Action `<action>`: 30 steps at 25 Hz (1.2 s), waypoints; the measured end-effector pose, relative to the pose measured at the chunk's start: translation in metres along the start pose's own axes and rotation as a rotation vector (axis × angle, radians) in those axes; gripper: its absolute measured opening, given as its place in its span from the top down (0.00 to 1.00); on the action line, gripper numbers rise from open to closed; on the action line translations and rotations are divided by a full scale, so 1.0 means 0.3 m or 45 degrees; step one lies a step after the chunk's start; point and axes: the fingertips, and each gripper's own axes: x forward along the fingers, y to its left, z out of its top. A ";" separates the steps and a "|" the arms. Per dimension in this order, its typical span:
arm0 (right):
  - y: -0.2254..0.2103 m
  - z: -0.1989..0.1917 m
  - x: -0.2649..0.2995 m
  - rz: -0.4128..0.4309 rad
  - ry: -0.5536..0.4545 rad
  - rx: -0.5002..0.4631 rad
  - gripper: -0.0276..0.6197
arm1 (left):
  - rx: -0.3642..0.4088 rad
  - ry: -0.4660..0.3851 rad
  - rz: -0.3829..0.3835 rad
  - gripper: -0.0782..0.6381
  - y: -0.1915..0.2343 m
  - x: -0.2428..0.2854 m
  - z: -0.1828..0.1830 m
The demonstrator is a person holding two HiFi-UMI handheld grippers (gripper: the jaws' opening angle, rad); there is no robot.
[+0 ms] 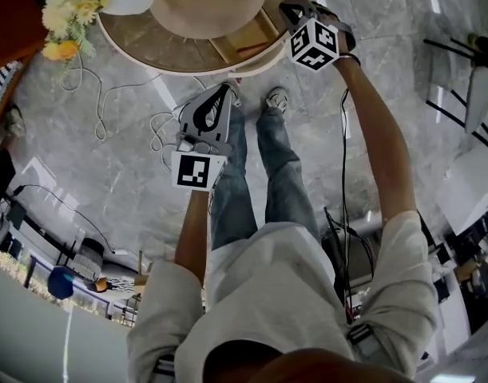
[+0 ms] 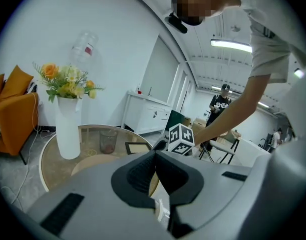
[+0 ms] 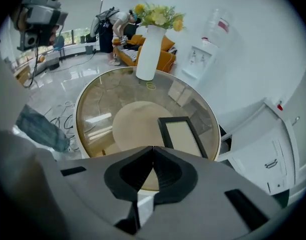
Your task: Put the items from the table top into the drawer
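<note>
The person stands with both arms held forward. The left arm is bent, and the left gripper has its jaws together, empty. The right arm stretches farther, and the right gripper tilts downward, its jaws closed on nothing.

On the round table the vase stands at one edge, the frame beside the central disc.

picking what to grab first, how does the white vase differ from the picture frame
The vase stands upright; the picture frame lies flat. The vase is white and tall, with flowers in it; the frame is black-rimmed, rectangular, pale inside. Both rest on the round glass table.
</note>
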 end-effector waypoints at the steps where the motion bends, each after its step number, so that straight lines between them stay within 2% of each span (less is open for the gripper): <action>1: -0.008 0.009 0.012 0.011 0.019 -0.050 0.92 | -0.004 -0.005 0.011 0.87 0.019 -0.006 0.008; 4: -0.030 0.022 0.056 0.047 0.079 -0.173 0.92 | -0.021 -0.017 0.048 0.87 0.062 -0.020 0.028; 8: -0.065 0.016 0.117 0.083 0.151 -0.234 0.92 | -0.032 -0.020 0.072 0.87 0.098 -0.026 0.029; 11: -0.094 0.007 0.154 0.100 0.199 -0.228 0.79 | -0.050 -0.021 0.086 0.87 0.119 -0.028 0.017; 14: -0.111 -0.003 0.178 0.120 0.228 -0.228 0.75 | -0.064 -0.011 0.094 0.87 0.128 -0.027 0.006; 24: -0.127 -0.028 0.235 0.176 0.278 -0.192 0.78 | -0.066 -0.005 0.089 0.87 0.140 0.003 0.005; 30: -0.126 -0.027 0.231 0.144 0.264 -0.207 0.81 | -0.063 -0.007 0.085 0.87 0.138 0.014 0.012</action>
